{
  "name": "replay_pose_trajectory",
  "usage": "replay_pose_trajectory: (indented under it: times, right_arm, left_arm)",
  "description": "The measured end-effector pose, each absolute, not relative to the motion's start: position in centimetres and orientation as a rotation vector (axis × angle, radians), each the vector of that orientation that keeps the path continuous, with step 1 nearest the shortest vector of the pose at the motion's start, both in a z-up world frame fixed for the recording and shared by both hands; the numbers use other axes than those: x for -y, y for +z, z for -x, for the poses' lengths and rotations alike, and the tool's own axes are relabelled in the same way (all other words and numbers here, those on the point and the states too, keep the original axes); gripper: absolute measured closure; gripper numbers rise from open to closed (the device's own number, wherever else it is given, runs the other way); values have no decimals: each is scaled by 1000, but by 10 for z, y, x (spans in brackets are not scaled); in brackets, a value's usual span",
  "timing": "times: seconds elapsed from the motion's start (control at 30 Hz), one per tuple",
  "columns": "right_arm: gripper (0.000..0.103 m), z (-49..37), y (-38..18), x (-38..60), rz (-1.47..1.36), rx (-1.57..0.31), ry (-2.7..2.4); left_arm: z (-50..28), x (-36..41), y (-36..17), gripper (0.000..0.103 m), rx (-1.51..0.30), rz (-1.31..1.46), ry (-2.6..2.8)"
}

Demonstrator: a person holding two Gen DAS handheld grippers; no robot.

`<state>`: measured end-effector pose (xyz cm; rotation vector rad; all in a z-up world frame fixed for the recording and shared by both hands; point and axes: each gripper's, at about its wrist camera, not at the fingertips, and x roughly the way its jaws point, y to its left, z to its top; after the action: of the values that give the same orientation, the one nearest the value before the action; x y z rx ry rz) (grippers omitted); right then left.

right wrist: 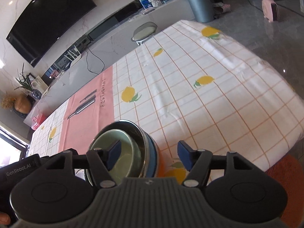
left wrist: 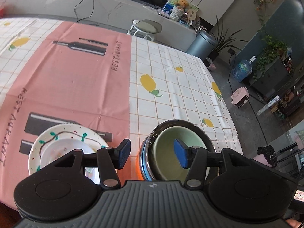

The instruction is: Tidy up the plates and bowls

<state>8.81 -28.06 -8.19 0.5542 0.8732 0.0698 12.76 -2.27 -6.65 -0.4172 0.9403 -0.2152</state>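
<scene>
Checked cloth printed with yellow lemons covers the bench [left wrist: 176, 87], and a pink panel [left wrist: 72, 79] with black bottle shapes and the word RESTAURANT runs across it. Beyond the far edge, in the upper part of the left wrist view, stand a round stool [left wrist: 147, 27], a grey bin [left wrist: 202, 44] and a long low cabinet; the right wrist view also shows a dark wall screen [right wrist: 49, 17] at upper left.

At lower centre of the left wrist view sits a stack of bowls: a pale green bowl [left wrist: 171, 152] nests inside a dark metal-rimmed bowl [left wrist: 190, 126] with a blue band, and orange shows at the very bottom of the stack. The left claw [left wrist: 153, 154] stands apart, gripping nothing; one blue pad [left wrist: 180, 154] hangs over the green bowl's inside and the other lies left of the stack, so the near left rim sits between them without visible pressure.

To the lower left, on the pink panel, a white plate [left wrist: 62, 134] painted with a green vine carries a smaller white bowl [left wrist: 64, 152], partly hidden by the claw's body.

In the right wrist view the same stack lies at lower centre-left. The right claw [right wrist: 149, 157] is also apart and empty, its left pad over the green bowl [right wrist: 123, 157] and its right pad over bare cloth, straddling the stack's right rim [right wrist: 144, 140].
</scene>
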Motion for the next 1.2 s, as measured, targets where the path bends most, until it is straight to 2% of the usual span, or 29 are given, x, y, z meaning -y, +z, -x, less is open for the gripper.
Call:
replay_pose_trajectory:
  times: [0.23, 0.63, 0.73, 0.83, 1.2]
  right_arm:
    - [37, -92, -114, 284, -685, -938, 84]
    - [38, -104, -140, 290, -827, -970, 132]
    - [45, -107, -142, 289, -848, -975, 151]
    - [47, -108, -143, 289, -845, -978, 158]
    - [53, -110, -138, 287, -808, -997, 141]
  left_arm:
    - [-134, 18, -97, 42, -1006, 541, -207]
    - [-141, 27, -125, 44, -1081, 589, -198]
    - [-141, 30, -126, 48, -1088, 575, -196]
    - [-143, 32, -124, 57, -1092, 553, -198]
    - [-141, 39, -118, 58, -1095, 474, -203]
